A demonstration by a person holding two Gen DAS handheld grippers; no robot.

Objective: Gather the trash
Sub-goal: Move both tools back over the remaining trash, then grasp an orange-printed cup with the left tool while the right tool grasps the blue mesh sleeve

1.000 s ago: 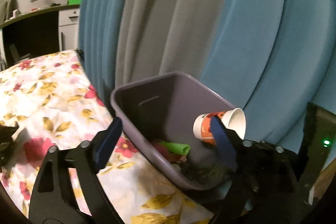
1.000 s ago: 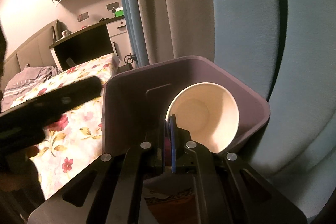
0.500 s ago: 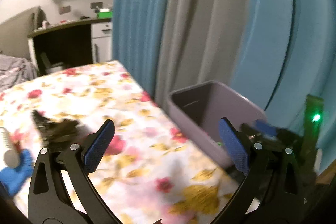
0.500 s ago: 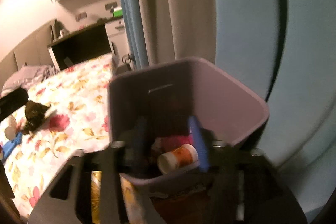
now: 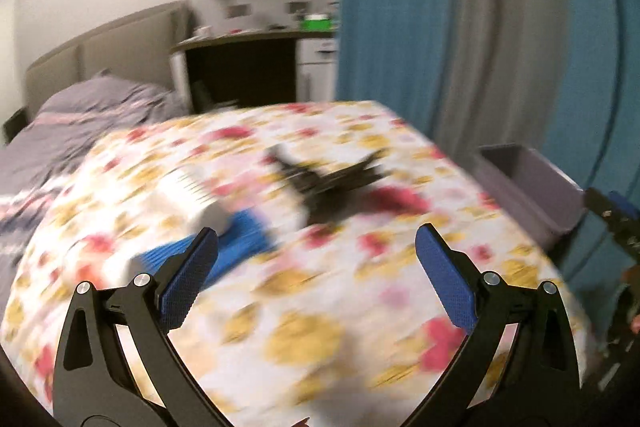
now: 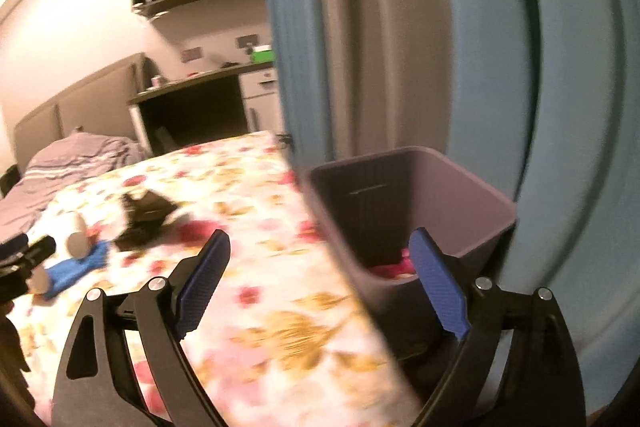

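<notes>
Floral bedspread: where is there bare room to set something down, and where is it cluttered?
Free: the near stretch of the floral bedspread, from the black wrapper towards the camera and across to the bin at the bed's edge. Crowded: the left side, where the white cup, blue cloth and wrapper lie together.

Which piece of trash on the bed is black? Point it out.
The crumpled black wrapper, farthest up the floral bedspread; the white cup and blue item lie nearer.

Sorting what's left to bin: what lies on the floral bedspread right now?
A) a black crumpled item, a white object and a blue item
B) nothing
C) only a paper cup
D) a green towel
A: the black crumpled item, white object and blue item lie on the bedspread.
</notes>
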